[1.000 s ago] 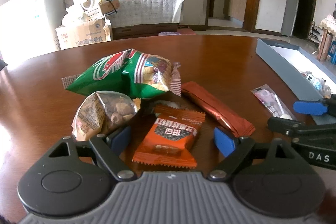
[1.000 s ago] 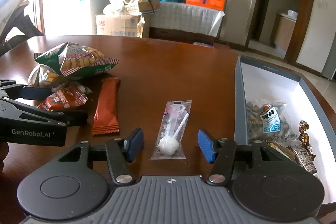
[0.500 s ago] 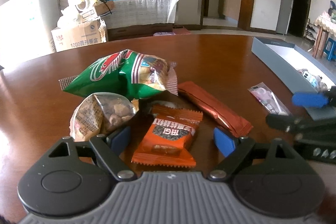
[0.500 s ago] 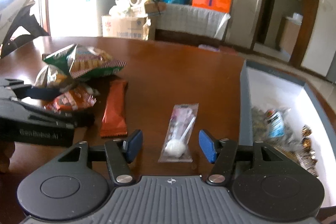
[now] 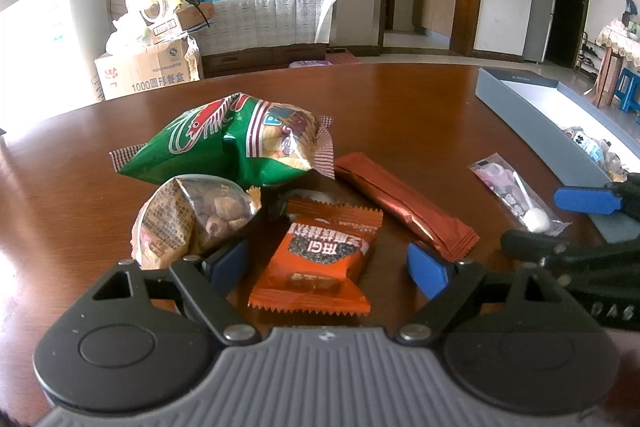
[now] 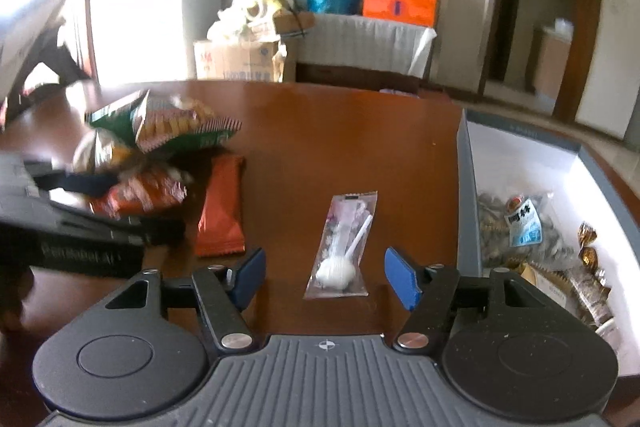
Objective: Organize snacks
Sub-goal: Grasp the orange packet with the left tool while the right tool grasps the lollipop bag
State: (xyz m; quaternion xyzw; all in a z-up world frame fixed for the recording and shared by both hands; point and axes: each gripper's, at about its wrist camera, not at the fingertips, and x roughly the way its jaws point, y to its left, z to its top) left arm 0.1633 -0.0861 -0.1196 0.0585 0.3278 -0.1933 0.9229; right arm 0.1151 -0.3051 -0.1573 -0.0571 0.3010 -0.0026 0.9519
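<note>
My left gripper [image 5: 326, 267] is open, its blue pads either side of an orange snack packet [image 5: 316, 259] on the brown table. Behind lie a clear bag of nuts [image 5: 192, 219], a green chip bag [image 5: 240, 147] and a long red-brown bar [image 5: 404, 205]. My right gripper [image 6: 324, 277] is open around the lower end of a clear-wrapped lollipop [image 6: 344, 247], which also shows in the left wrist view [image 5: 516, 195]. The grey box [image 6: 466, 187] at right holds several snacks.
The round wooden table [image 5: 400, 107] carries everything. The right gripper's body [image 5: 580, 255] lies close to the right of my left gripper. The left gripper's body [image 6: 72, 227] shows in the right wrist view. Cardboard boxes and bags stand beyond the table.
Both grippers have edged forward a little toward their snacks. The right wrist view is now blurred from motion. The jaws stay open.
</note>
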